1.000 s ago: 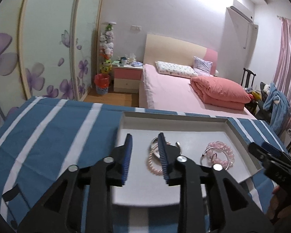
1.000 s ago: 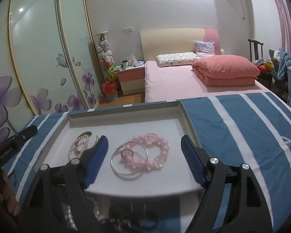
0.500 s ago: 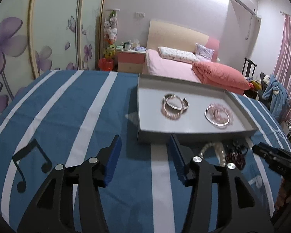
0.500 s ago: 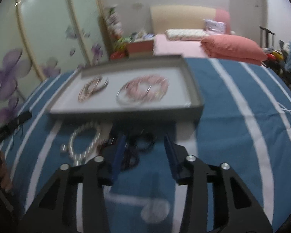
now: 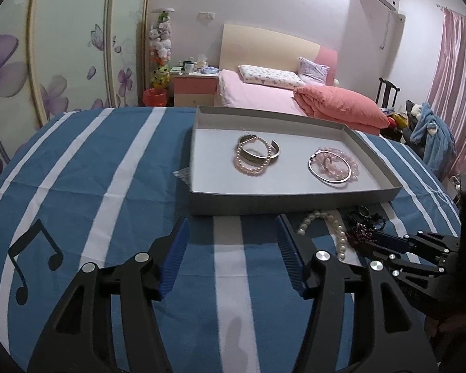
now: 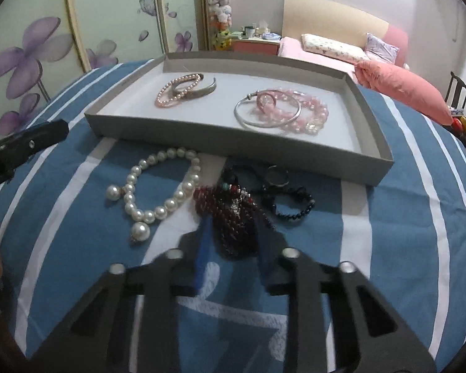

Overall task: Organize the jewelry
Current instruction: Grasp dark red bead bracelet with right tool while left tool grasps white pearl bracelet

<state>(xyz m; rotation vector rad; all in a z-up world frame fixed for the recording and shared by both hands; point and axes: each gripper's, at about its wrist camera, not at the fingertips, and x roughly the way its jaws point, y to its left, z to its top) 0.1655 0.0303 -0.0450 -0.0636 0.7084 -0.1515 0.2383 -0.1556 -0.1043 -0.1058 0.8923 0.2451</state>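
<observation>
A gray tray sits on the tabletop, which is covered with a blue and white striped cloth. At the tray's left lie a pink pearl bracelet and a metal cuff, touching each other; at its right lie a silver bangle and a pink bead bracelet, overlapping.

Just near of the tray, on the cloth, lie a white pearl bracelet, a dark red bead bracelet and a black bead bracelet.

The right tongs have just been closing, their blue pads on either side of the dark red bead bracelet, clenched on it. The left tongs have just been opening and stand released over bare cloth, near of the tray's left half.
</observation>
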